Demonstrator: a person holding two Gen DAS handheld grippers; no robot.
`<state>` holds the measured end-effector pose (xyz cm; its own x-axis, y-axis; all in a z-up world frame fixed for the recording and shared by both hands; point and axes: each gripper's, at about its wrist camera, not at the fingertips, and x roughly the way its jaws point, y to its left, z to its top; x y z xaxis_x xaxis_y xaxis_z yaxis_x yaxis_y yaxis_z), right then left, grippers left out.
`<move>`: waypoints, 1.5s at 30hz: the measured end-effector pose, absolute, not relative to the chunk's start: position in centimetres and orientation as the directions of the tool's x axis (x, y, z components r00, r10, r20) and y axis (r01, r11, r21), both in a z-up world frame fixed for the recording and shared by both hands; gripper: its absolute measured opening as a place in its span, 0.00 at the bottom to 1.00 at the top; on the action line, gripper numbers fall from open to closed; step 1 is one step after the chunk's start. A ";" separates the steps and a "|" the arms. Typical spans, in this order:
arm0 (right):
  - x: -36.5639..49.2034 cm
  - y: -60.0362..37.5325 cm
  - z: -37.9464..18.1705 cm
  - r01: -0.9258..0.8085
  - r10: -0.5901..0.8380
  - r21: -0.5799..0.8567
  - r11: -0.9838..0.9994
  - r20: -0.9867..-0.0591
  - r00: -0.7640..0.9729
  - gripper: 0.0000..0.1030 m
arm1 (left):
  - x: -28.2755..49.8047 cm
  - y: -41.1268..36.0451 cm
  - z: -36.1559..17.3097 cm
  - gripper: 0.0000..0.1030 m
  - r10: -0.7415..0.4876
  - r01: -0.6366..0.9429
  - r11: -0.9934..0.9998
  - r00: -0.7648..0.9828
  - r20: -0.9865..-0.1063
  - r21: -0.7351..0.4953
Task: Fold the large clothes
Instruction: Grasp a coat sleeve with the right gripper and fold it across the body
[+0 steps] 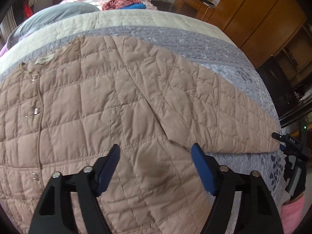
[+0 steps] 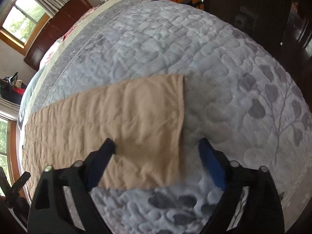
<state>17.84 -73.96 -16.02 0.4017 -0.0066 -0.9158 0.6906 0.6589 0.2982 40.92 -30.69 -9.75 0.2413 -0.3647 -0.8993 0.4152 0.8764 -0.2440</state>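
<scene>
A large beige quilted jacket lies spread flat on the bed, front up, with snaps down its left side and a label near the collar. Its sleeve stretches out to the right. My left gripper is open and empty, just above the jacket's body near the armpit. In the right wrist view the sleeve end lies flat on the bedspread. My right gripper is open and empty over the cuff, with the cuff edge between its fingers. The right gripper also shows at the edge of the left wrist view.
The bed is covered by a grey-lilac leaf-patterned quilt with a cream band behind it. A grey pillow and red and blue clothes lie near the headboard. Wooden wardrobes stand right of the bed. Windows are at the left.
</scene>
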 end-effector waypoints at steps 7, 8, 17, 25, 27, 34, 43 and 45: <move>18.7 -73.5 -15.3 0.624 0.069 0.377 0.685 -0.885 0.460 0.11 | 42.4 -30.7 -11.7 0.47 -0.369 0.387 0.883 0.222 -0.902 -0.266; 18.9 -73.0 -15.0 0.610 0.072 0.381 0.695 -0.881 0.468 0.09 | 42.4 -30.5 -11.6 0.47 -0.372 0.387 0.882 0.225 -0.901 -0.268; 19.5 -72.0 -15.1 0.656 -0.004 0.305 0.690 -0.906 0.424 0.05 | 42.7 -29.1 -11.8 0.44 -0.384 0.385 0.880 0.235 -0.893 -0.277; 23.4 -63.3 -7.3 0.451 0.050 0.387 0.804 -0.800 0.598 0.05 | 42.3 -24.8 -9.6 0.44 -0.374 0.398 0.885 0.299 -0.878 -0.241; 25.6 -60.3 -6.5 0.394 0.075 0.379 0.838 -0.793 0.604 0.05 | 42.7 -23.2 -9.4 0.44 -0.352 0.376 0.899 0.322 -0.879 -0.222; 34.2 -48.2 -7.2 0.199 0.158 0.320 0.926 -0.809 0.565 0.05 | 44.0 -19.5 -10.1 0.44 -0.321 0.324 0.922 0.333 -0.887 -0.212; 39.7 -43.3 -11.4 0.138 0.211 0.307 0.942 -0.857 0.471 0.14 | 44.2 -19.4 -10.2 0.44 -0.352 0.340 0.910 0.327 -0.877 -0.238; 39.2 -43.5 -11.3 0.096 0.295 0.385 0.918 -0.824 0.484 0.24 | 43.9 -19.4 -10.0 0.46 -0.378 0.349 0.899 0.318 -0.870 -0.263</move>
